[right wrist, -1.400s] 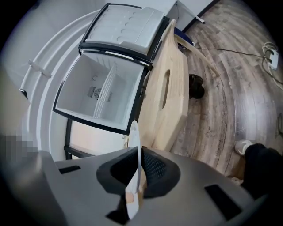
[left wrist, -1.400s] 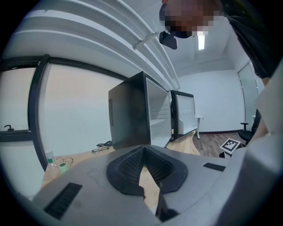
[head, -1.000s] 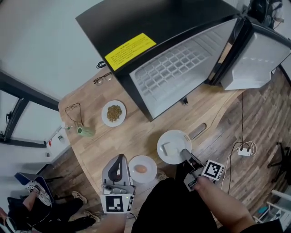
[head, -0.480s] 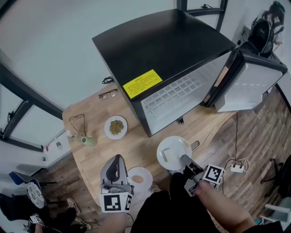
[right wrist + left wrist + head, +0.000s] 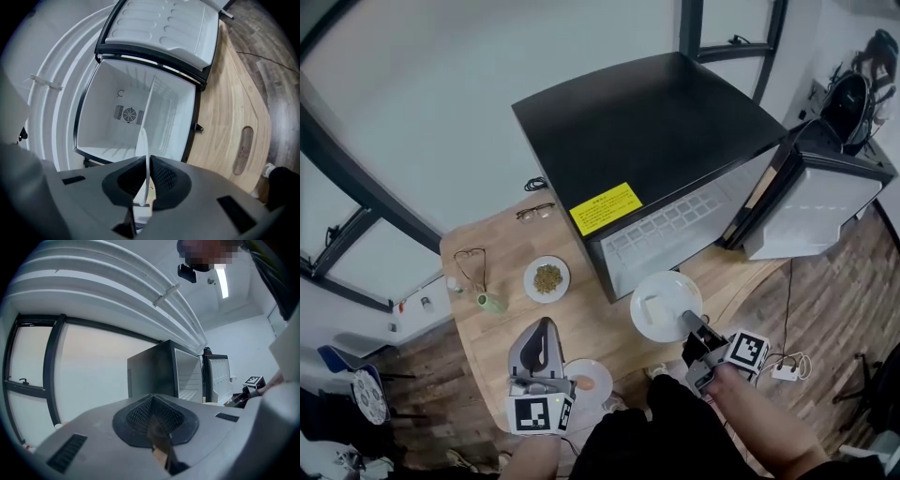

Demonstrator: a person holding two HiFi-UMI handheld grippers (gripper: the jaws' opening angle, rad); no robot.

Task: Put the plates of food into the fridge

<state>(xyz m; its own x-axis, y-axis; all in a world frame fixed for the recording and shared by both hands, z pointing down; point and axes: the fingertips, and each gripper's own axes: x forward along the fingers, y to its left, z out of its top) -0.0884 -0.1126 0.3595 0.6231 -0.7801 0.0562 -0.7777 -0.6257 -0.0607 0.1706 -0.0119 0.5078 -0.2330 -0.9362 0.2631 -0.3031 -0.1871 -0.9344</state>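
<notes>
Plate (image 5: pixel 661 302) clamped edge-on in right gripper (image 5: pixel 689 323); left gripper (image 5: pixel 542 326) pinched together; yellow label (image 5: pixel 607 208) on fridge (image 5: pixel 656 122) illegible.

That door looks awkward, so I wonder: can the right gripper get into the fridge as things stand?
Probably yes. The fridge has its door standing wide open, and the right gripper, shut on the white plate, faces straight into the white interior with nothing between.

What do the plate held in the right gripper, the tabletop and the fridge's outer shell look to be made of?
Plate: white, glossy and thin-rimmed, likely glazed ceramic, though melamine is possible.
Tabletop: light wood, matte, with visible grain; solid or veneer is unclear.
Fridge shell: smooth black with a soft sheen, probably painted sheet metal.
</notes>
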